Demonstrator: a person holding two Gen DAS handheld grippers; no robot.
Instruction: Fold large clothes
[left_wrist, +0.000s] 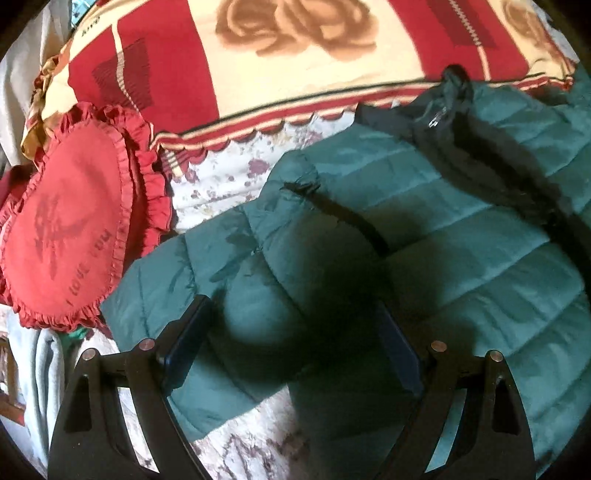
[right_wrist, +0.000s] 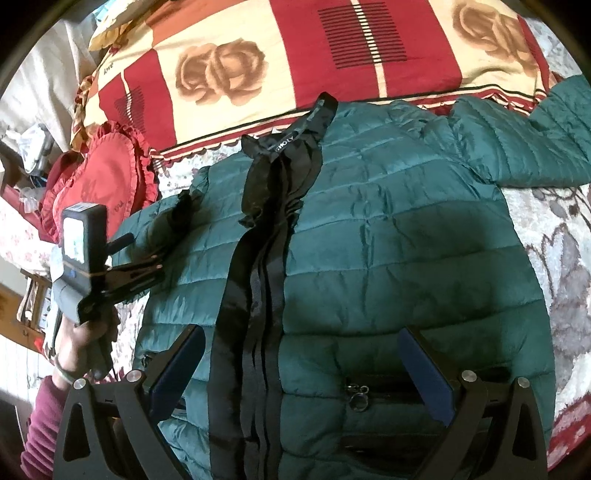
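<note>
Left gripper (left_wrist: 295, 332): jaws spread wide over the folded sleeve (left_wrist: 236, 258) of the teal quilted puffer jacket (left_wrist: 461, 240), clamping nothing.
Right gripper (right_wrist: 299, 369): jaws apart above the jacket's hem, straddling its black front placket (right_wrist: 255, 295), gripping nothing.
Jacket: spread flat, front up, on a floral bedspread (right_wrist: 554, 229).
Surroundings: red-and-cream rose-print blanket (right_wrist: 280, 55) behind; red frilled heart-shaped cushion (left_wrist: 70, 236) at left.

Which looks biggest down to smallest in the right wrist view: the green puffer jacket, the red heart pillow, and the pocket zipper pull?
1. Green puffer jacket, filling most of the view.
2. Red heart pillow, partly hidden at the left.
3. Zipper pull, tiny though close to the camera.
</note>
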